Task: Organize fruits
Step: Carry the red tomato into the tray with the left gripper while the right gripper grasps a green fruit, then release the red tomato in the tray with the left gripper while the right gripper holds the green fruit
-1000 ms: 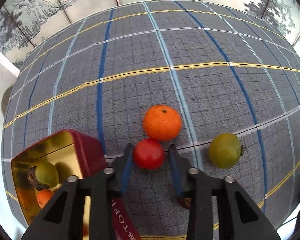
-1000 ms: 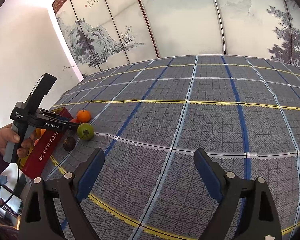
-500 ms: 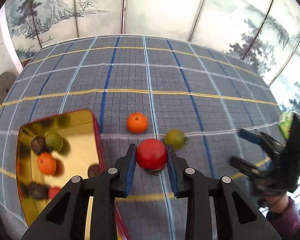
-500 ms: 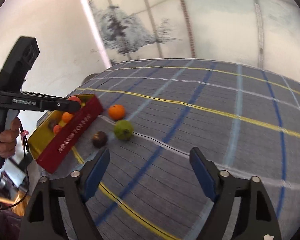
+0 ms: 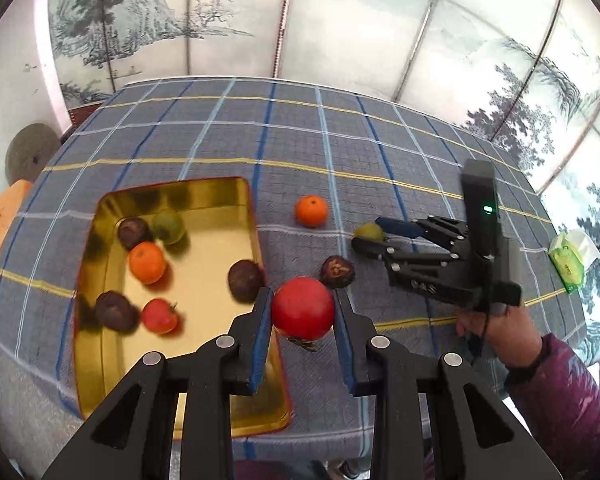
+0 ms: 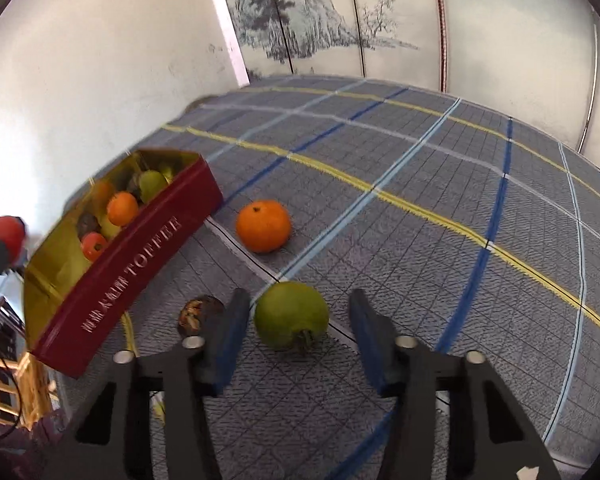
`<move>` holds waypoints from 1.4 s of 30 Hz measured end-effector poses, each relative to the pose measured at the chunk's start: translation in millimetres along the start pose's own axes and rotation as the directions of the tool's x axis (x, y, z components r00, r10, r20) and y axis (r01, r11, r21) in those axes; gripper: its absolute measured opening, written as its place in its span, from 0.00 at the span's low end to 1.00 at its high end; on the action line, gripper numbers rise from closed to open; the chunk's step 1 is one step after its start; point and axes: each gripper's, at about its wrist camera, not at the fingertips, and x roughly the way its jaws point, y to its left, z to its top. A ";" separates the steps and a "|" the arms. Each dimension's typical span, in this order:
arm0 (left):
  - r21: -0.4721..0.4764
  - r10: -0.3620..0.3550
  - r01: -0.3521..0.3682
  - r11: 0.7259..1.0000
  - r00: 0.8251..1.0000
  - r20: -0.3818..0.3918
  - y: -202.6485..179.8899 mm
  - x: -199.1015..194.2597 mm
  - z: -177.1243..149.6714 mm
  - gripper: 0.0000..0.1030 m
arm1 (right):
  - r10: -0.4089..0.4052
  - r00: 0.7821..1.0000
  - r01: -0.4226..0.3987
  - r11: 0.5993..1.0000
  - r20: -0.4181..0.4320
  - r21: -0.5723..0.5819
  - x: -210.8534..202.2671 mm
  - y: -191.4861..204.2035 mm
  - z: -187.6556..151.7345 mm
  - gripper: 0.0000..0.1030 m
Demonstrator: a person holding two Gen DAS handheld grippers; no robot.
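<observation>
**Q:** Left tongs (image 5: 303, 297)?

**Me:** Pinching the red tomato (image 5: 302, 308), lifted off the desk (image 5: 380, 152). It hangs by the tin's (image 5: 180, 181) right wall. The tin's open gold floor lies to my left in this view, its long axis running away from me.

**Q:** Right tongs (image 6: 298, 298)?

**Me:** Not gripping yet. They've just been closing, with the green fruit (image 6: 292, 314) between them and resting on the desk, stem toward me. The left pad is almost on it; a gap shows at the right pad.

**Q:** What's next?

**Me:** My guess: the left carries the tomato left over the wall and drops it. The right finishes its squeeze, dead centre, so no sideways shift is needed.

**Q:** Other loose fruit?

**Me:** The orange (image 6: 263, 225) lies beyond the green fruit, and the dark fruit (image 6: 198, 314) is just left of my right tongs, both nearer the right hand.
</observation>
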 end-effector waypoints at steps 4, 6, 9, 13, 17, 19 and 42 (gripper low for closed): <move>-0.043 0.017 -0.017 0.999 1.000 0.000 17.3 -5.3 -10.6 0.30 | -0.003 1.000 0.002 1.000 -0.011 -0.025 0.2 6.3 -1.3 0.32; -0.058 0.034 -0.034 0.998 0.999 0.001 26.1 -6.9 -14.7 0.30 | -0.023 1.000 0.023 1.000 0.019 -0.003 -10.5 2.5 -7.5 0.31; -0.070 0.070 -0.069 0.995 0.998 0.003 39.6 -8.5 -23.5 0.30 | -0.063 0.996 0.058 0.995 0.067 0.078 -36.8 -14.3 -24.2 0.32; -0.089 0.096 -0.097 0.991 0.995 -0.013 54.4 -3.2 -35.7 0.30 | -0.129 0.989 0.117 0.982 0.078 0.147 -62.4 -34.1 -46.5 0.32; -0.104 0.098 -0.100 0.989 0.995 -0.025 61.6 3.8 -41.9 0.30 | -0.168 0.983 0.150 0.967 0.072 0.207 -76.4 -52.1 -62.6 0.32; -0.104 0.100 -0.103 0.989 0.995 -0.031 62.6 7.7 -42.6 0.30 | -0.180 0.980 0.160 0.963 0.079 0.215 -80.8 -55.4 -65.0 0.32; 0.029 0.213 -0.214 0.976 0.977 0.008 32.1 38.8 -42.2 0.31 | -0.182 0.981 0.162 0.961 0.073 0.223 -79.4 -57.2 -66.9 0.32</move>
